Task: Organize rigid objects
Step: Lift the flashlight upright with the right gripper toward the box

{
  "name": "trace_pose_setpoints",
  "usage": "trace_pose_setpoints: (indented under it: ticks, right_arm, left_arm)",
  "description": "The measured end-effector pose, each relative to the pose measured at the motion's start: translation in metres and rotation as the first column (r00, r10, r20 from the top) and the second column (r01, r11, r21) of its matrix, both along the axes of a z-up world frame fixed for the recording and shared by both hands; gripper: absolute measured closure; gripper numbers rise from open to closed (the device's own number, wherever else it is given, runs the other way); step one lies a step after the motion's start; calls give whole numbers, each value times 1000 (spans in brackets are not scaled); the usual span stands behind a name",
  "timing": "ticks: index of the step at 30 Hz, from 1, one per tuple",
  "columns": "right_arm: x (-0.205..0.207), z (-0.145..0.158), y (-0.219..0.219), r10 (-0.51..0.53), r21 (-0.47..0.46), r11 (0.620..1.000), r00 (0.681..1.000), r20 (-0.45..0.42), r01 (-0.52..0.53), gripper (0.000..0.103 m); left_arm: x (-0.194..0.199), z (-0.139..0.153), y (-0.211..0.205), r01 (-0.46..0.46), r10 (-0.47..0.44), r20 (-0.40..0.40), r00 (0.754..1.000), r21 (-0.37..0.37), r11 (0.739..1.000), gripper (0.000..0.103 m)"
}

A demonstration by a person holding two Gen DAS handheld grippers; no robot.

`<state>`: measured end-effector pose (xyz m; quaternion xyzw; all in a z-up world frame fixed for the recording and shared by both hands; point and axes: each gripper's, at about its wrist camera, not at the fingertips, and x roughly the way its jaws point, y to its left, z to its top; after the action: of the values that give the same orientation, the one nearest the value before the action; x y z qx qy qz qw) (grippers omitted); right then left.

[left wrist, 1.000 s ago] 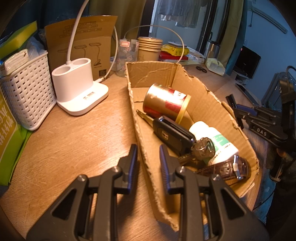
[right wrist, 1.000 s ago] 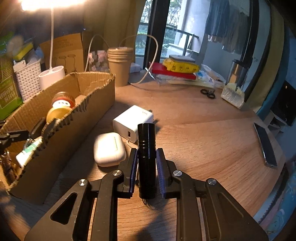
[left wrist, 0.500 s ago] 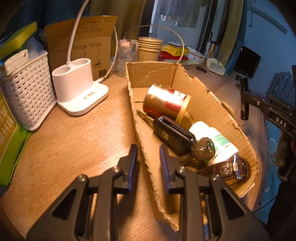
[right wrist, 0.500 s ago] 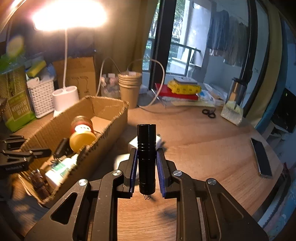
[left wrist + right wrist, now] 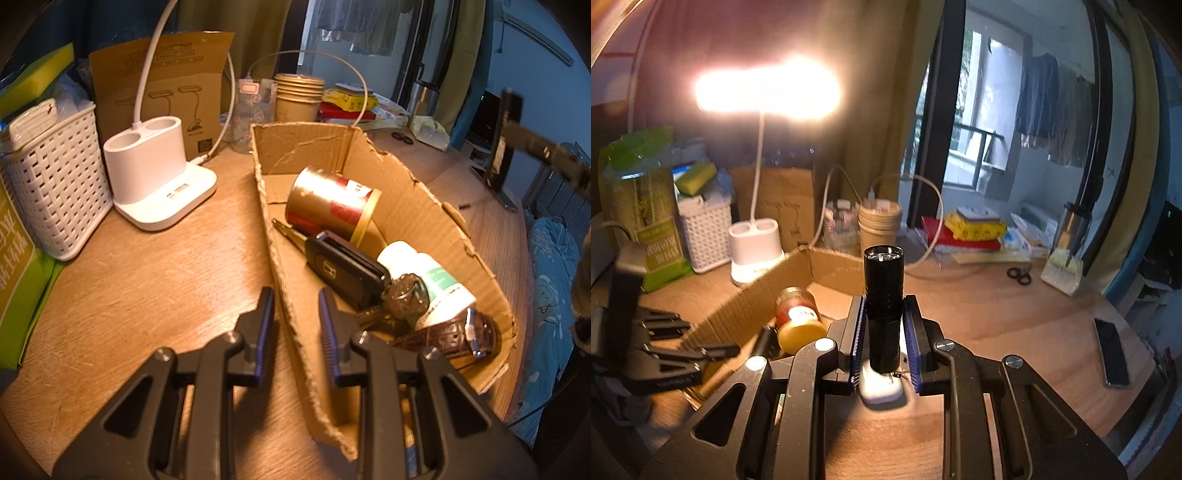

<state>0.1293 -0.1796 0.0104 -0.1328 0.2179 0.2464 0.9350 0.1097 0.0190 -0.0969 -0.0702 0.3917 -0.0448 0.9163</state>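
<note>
The right gripper (image 5: 884, 332) pinches the black flashlight (image 5: 884, 291) above the desk, beside the cardboard box (image 5: 424, 206). The left gripper (image 5: 295, 325) clamps the box's near wall. Next: carry it over and release.

Brown cardboard box (image 5: 417, 206) on brown wood table (image 5: 155, 280). Can (image 5: 332, 203) in box at 12 o'clock: gold with red patches, yellow lid. Black car key (image 5: 343, 266) in middle. White bottle (image 5: 432, 284) with green label at 3 o'clock. Dark brown watch strap (image 5: 450, 336) at 4 o'clock. White lamp base (image 5: 155, 177) and white basket (image 5: 51, 184) with little holes at 9 o'clock. Black flashlight (image 5: 884, 306) between blue pads (image 5: 858, 339) of black right gripper (image 5: 884, 343). White case (image 5: 882, 387) under it. Yellow sponge (image 5: 694, 177) at 10 o'clock.
</note>
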Motion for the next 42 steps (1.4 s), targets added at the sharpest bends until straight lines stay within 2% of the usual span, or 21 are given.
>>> trace_pose_setpoints:
  ticks: [15,30,36,42]
  right_arm:
    - [-21,40,24,82,17,996,991,107,-84,81]
    - [-54,70,38,169,64,981,968,183,-183,81]
    - [-67,72,44,206,67,973,959,193,-222,81]
    - [-61,55,50,215,57,973,967,137,-224,81]
  left_arm:
    - [0,0,0,0,0,0,1000,0,1000,77]
    - [0,0,0,0,0,0,1000,0,1000,77]
    - [0,0,0,0,0,0,1000,0,1000,77]
    - [0,0,0,0,0,0,1000,0,1000,77]
